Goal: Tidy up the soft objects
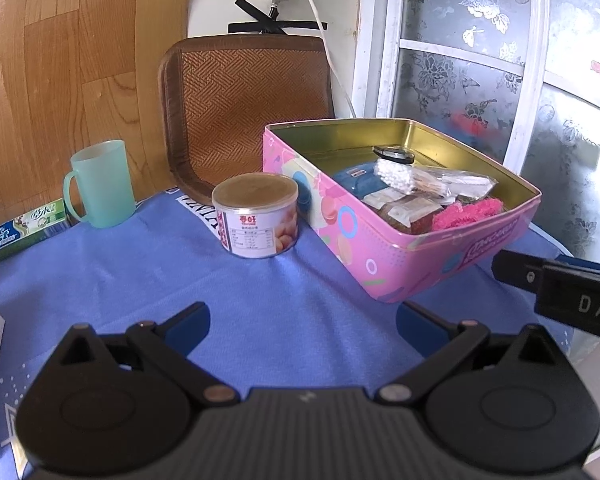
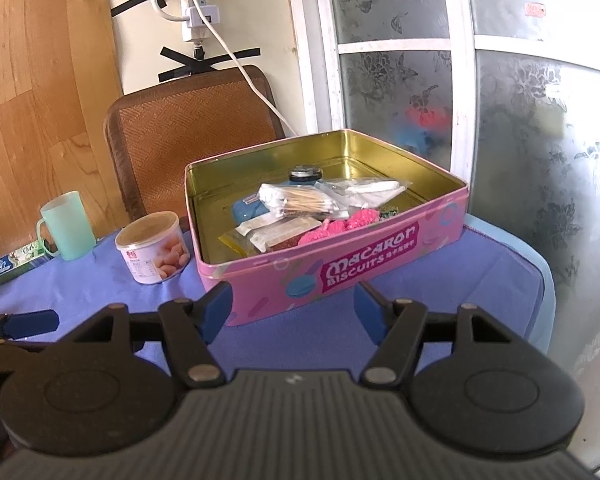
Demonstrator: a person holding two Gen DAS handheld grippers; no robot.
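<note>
Both claws stand wide open with nothing between their blue pads. Left claw (image 1: 303, 326) hovers over the blue cloth (image 1: 140, 280) that covers the tabletop, its fingertips short of the pink biscuit tin (image 1: 380, 256), which lies ahead and to the right of it. Right claw (image 2: 292, 314) hovers at the tin's near wall (image 2: 340, 276), directly in front of the "MACARON BISCUITS" label; its left pad (image 2: 216, 312) overlaps the tin's near corner in the right wrist view, and whether they touch cannot be told. The lidless tin holds the soft items: a pink fluffy cloth (image 2: 340, 226) against the near wall, a blue pouch (image 2: 246, 210) toward the left side, a bag of cotton swabs (image 2: 300, 202) across the middle, flat sachets (image 2: 268, 232) beside the pink cloth, and a small dark-capped container (image 2: 305, 174) toward the far wall. All of these lie inside the tin, beyond and above both claws' fingertips. Left of the tin on the cloth stand a round snack tub (image 1: 256, 216), just beside the tin's left wall, and a green mug (image 1: 100, 184) farther left. A toothpaste box (image 1: 20, 236) lies at the left edge near the mug. A woven chair back (image 1: 244, 108) rises behind the tabletop.
</note>
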